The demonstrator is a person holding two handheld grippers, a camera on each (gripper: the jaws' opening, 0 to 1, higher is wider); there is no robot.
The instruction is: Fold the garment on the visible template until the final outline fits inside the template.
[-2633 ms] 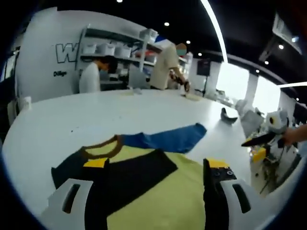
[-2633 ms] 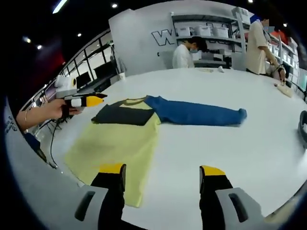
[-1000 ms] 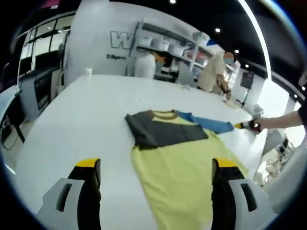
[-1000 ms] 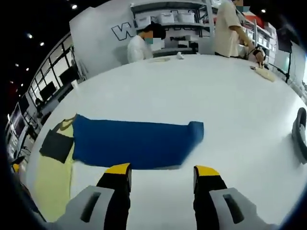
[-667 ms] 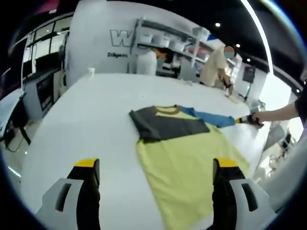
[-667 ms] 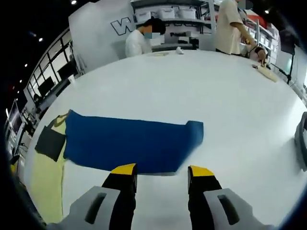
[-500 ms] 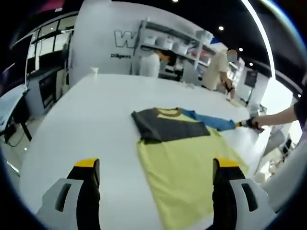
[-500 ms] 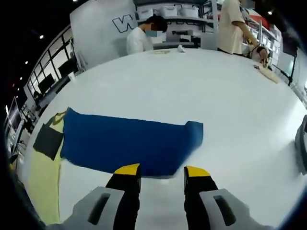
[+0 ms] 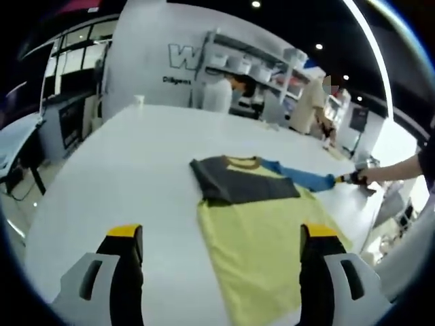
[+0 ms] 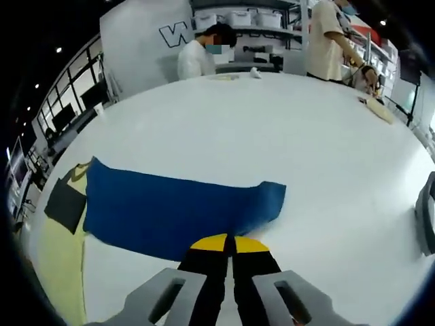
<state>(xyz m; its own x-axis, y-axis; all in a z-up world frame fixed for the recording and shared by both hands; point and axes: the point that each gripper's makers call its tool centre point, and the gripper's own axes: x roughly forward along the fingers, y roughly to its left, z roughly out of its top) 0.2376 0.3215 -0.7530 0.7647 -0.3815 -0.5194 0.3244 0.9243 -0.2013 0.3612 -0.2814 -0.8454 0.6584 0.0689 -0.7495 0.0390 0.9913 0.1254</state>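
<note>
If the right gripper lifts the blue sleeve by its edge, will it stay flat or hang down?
The blue sleeve is thin cloth lying flat on the table, so it would probably droop. The right gripper pinches only its near edge; the rest likely drags.

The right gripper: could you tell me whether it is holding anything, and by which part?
The right gripper is shut on the blue sleeve, pinching its long edge near the cuff end. The left gripper is open and holds nothing.

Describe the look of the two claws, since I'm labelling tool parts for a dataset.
Both match. The left claw has two black jaws with yellow tips rising from pale grey slotted housings. The right claw has the same black jaws, yellow tips and grey slotted housings.
</note>
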